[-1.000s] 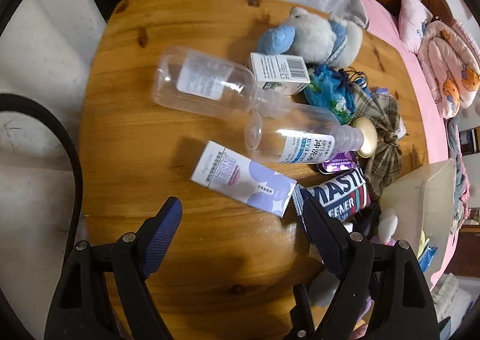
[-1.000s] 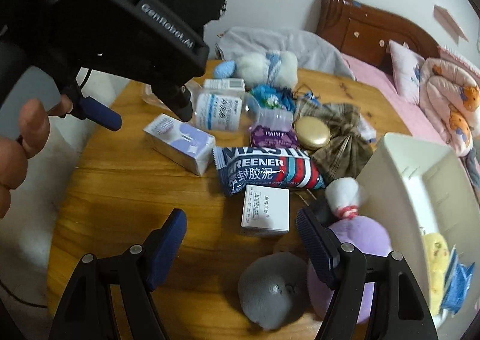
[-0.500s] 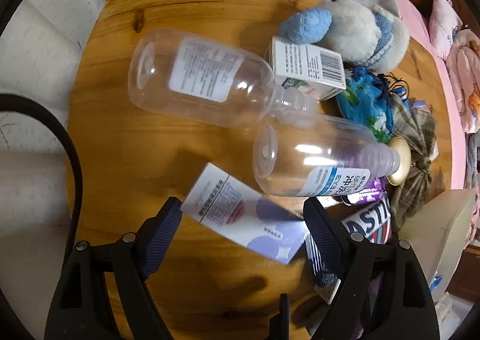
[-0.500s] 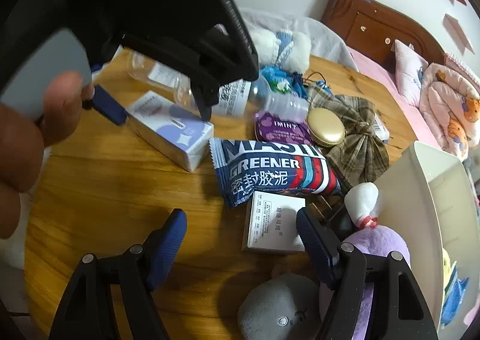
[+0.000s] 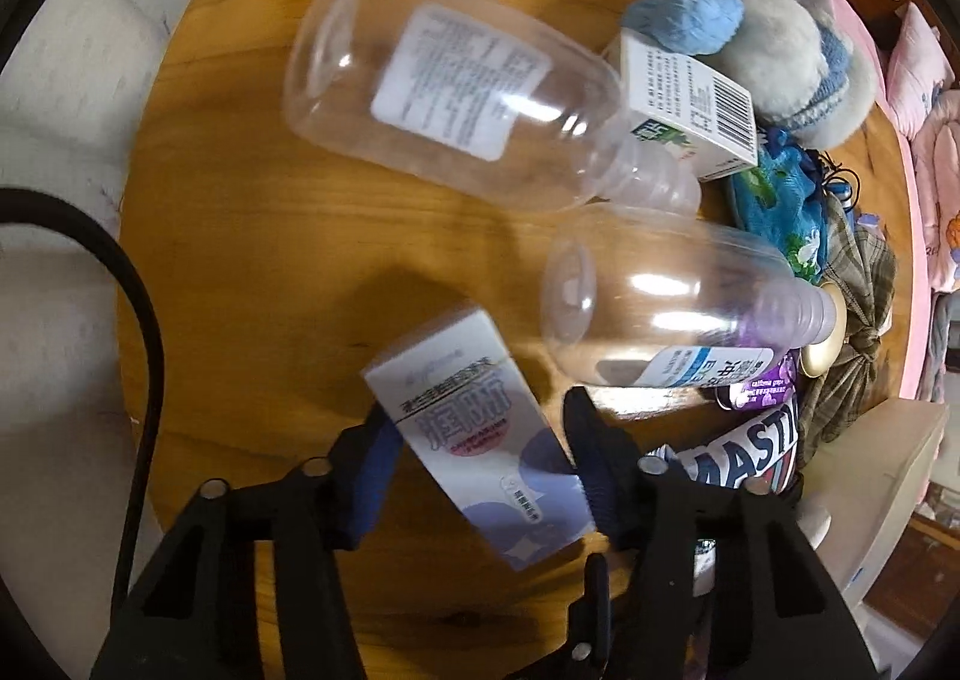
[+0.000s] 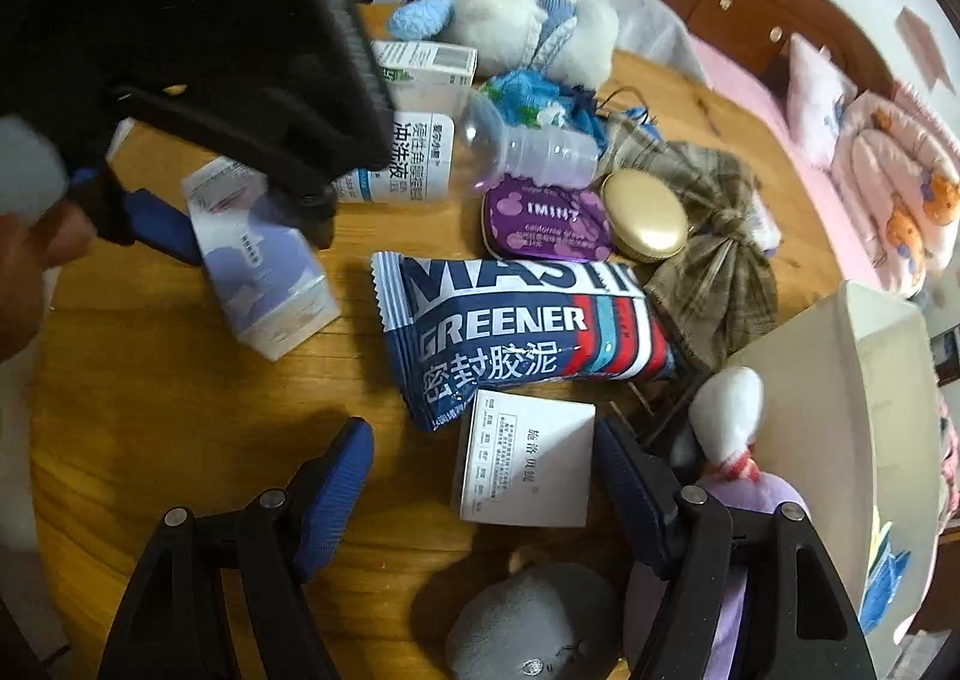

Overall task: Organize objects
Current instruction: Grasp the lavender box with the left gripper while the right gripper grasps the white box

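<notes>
My left gripper (image 5: 474, 458) points down over the white-and-lilac carton (image 5: 480, 440), which lies on the round wooden table (image 5: 240, 236). Its jaws have just been closing with the carton between them; both pads look to be on its long sides, so I read a grip. That narrow span suits the jaws. My right gripper (image 6: 480, 476) hangs wide with nothing held, the small white box (image 6: 522, 458) lying between its fingers (likely my next pick).

Count: two clear bottles (image 5: 456, 86) (image 5: 672, 296), three boxes in all, one blue sachet (image 6: 516, 338), one white bin (image 6: 870, 416) at the table's edge.
</notes>
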`<state>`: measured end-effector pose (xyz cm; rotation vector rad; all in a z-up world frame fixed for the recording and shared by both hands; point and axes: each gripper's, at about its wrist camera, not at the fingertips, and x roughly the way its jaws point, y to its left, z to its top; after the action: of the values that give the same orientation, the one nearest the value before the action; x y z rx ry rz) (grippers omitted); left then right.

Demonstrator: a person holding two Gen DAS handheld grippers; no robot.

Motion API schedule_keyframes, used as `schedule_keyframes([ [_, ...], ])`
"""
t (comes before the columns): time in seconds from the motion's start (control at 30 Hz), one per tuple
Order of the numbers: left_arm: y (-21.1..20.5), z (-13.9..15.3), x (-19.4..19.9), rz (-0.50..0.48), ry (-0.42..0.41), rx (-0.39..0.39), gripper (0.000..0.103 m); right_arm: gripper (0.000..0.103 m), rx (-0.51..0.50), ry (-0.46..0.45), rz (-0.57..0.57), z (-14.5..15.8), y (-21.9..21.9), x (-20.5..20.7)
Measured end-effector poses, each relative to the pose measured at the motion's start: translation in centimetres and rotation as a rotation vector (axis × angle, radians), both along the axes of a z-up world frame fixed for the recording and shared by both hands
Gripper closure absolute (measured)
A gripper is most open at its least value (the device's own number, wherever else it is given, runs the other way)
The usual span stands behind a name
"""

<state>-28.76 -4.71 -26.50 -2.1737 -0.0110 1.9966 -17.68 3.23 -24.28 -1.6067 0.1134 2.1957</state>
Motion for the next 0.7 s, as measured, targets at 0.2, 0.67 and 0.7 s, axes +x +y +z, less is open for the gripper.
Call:
schedule_keyframes([
  [0.2,-1.6,0.0,0.6,0.046,-0.023,0.028,0.060,0.060,-0.090,-0.019,-0.019,-0.5,1.2,0.2],
  [0.67,-3.9,7.3,5.2,0.019,0.113,0.082,0.065,0.063,-0.166,0.088,0.034,3.9,0.9,2.8],
  [0.7,-4.1,8.3,5.8,0.013,0.130,0.086,0.065,0.063,-0.169,0.103,0.041,4.6,0.9,3.2],
])
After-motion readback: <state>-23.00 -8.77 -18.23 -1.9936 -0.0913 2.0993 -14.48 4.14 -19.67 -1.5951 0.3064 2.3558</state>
